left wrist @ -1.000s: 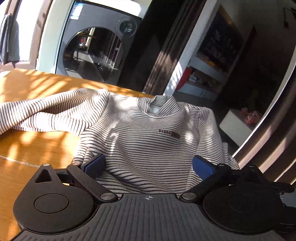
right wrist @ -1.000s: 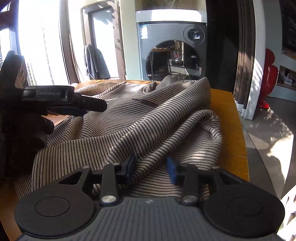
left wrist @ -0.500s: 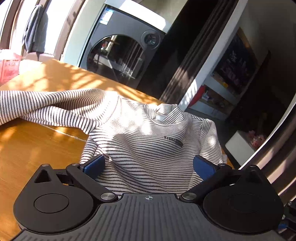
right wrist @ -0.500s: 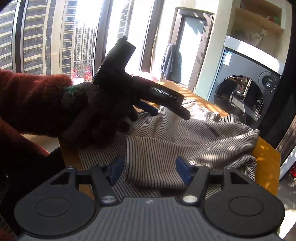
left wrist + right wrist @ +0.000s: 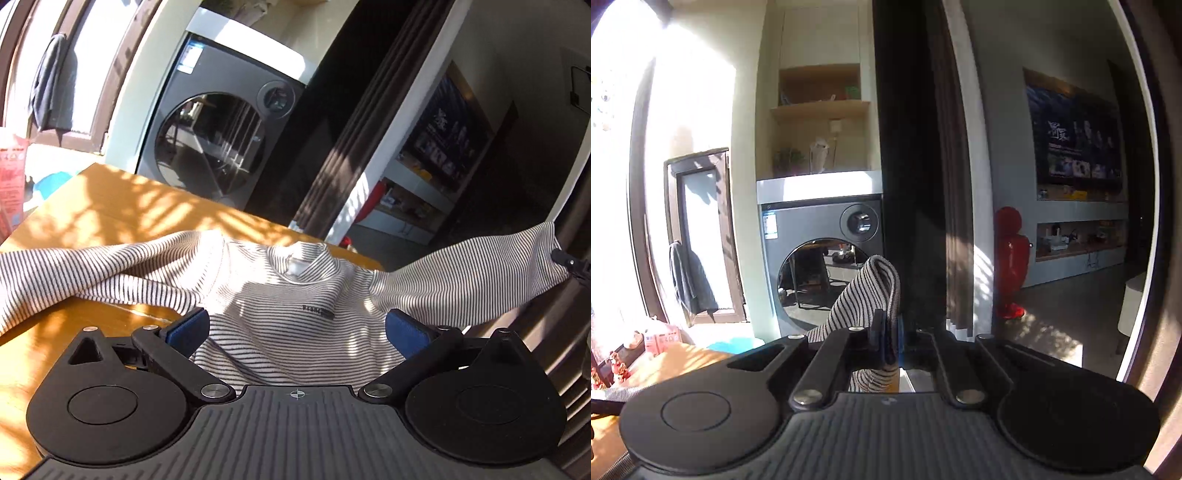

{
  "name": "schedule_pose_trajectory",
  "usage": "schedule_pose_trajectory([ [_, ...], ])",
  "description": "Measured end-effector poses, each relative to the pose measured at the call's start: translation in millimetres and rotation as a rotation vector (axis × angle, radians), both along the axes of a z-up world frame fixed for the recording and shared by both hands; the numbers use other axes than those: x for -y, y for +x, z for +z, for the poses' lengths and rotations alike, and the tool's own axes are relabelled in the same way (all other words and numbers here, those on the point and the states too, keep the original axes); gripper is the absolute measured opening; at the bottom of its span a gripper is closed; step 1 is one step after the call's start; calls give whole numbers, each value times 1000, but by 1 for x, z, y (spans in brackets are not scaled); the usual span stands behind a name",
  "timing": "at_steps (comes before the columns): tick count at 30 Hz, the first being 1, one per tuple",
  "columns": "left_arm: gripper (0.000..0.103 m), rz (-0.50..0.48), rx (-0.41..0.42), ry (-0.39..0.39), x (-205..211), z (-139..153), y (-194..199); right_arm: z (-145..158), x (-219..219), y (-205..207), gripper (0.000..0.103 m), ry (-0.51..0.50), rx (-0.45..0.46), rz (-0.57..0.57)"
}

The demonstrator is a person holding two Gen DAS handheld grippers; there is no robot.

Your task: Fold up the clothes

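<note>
A striped sweater point(image 5: 288, 306) lies chest-up on a sunlit wooden desk point(image 5: 110, 206), collar pointing away from the left claw point(image 5: 295, 328), whose blue pads stand wide apart just over the lower chest, gripping nothing. To that claw's left, one sleeve point(image 5: 74, 266) trails flat across the desk toward the edge of view; to its right, the other sleeve point(image 5: 480, 273) is stretched taut and lifted off past the desk's edge, its cuff held by the right claw point(image 5: 570, 264). Seen from the right wrist, that claw point(image 5: 890, 338) is closed hard on a doubled fold of sleeve cuff point(image 5: 875, 291), the knit bulging up in a loop ahead of the pads. The risks from here appear plain: with the body of the sweater unpinned, further pull on the raised sleeve could drag the whole garment sideways toward the desk's right edge and wrinkle the chest panel. The pinch takes only a narrow bite of springy knit, so the cuff might slip free mid-carry and drop beyond the desk. If the sleeve is laid across while twisted, the fold would likely set crooked. The left sleeve, lying loose, could bunch as well.
</note>
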State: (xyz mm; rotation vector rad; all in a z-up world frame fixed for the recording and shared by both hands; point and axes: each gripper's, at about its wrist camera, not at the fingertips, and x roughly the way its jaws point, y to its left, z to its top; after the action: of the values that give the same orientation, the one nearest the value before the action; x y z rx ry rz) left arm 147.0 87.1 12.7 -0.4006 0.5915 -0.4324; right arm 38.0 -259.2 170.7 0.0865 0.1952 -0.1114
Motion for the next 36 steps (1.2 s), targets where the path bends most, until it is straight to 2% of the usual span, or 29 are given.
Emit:
schedule_pose_trajectory([
  [2, 103, -37, -1, 7, 6, 2, -3, 14, 22, 0, 3, 23, 23, -59],
  [4, 103, -76, -11, 9, 15, -1, -6, 17, 28, 7, 3, 44, 24, -60],
  [8, 103, -152, -2, 77, 35, -13, -17, 12, 22, 25, 3, 99, 28, 7],
  [12, 103, -186, -5, 147, 47, -35, -22, 11, -25, 61, 3, 82, 8, 145],
  [14, 103, -184, -18, 155, 48, -46, -22, 8, -59, 81, 3, 66, -9, 225],
  [17, 103, -185, -12, 114, 43, -48, -22, 2, -114, 110, 3, 26, -47, 333],
  [21, 103, -177, -25, 55, 35, -52, -20, -17, -176, 143, 3, -21, -102, 419],
  [25, 103, -175, -26, 32, 32, -51, -20, -36, -211, 159, 3, -23, -151, 467],
  [29, 103, -175, -32, 5, 27, -50, -19, -38, -220, 159, 4, -9, -139, 493],
  [32, 103, -175, -32, 5, 28, -51, -18, -38, -210, 152, 12, -13, -130, 472],
  [36, 103, -173, -34, 10, 28, -51, -16, -60, -174, 142, 17, 27, -182, 397],
])
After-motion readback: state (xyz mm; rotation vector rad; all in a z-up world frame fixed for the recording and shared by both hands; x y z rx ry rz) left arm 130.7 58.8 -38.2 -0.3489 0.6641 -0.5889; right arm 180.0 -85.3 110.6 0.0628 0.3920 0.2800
